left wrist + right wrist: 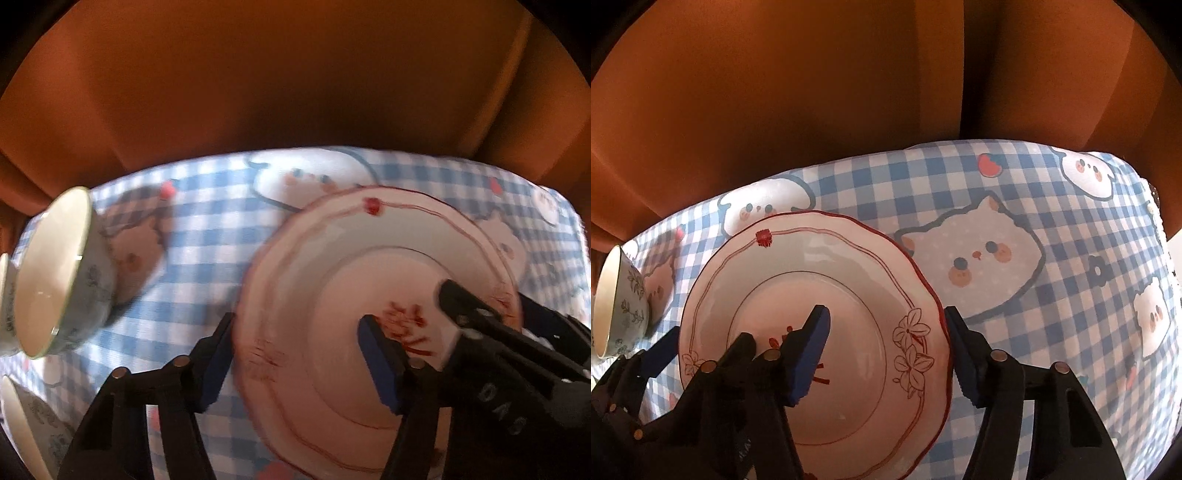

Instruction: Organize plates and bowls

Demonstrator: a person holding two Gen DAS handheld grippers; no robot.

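Two grippers straddle one plate (812,314), one on each rim.
Plate lies flat on the checked tablecloth (1052,240), between the tools. Left gripper (295,365) spans the plate's left rim, one finger outside on the cloth, one over the well; right gripper (890,354) mirrors it on the right rim. Both sets of jaws are spread, rim in the gap, pads not pressing yet as far as I can judge. Both hands look equally near. Floral bowl (62,273) sits well off to the left, untouched.

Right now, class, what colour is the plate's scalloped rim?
Dark red, on a white plate; clearest in the right wrist view.
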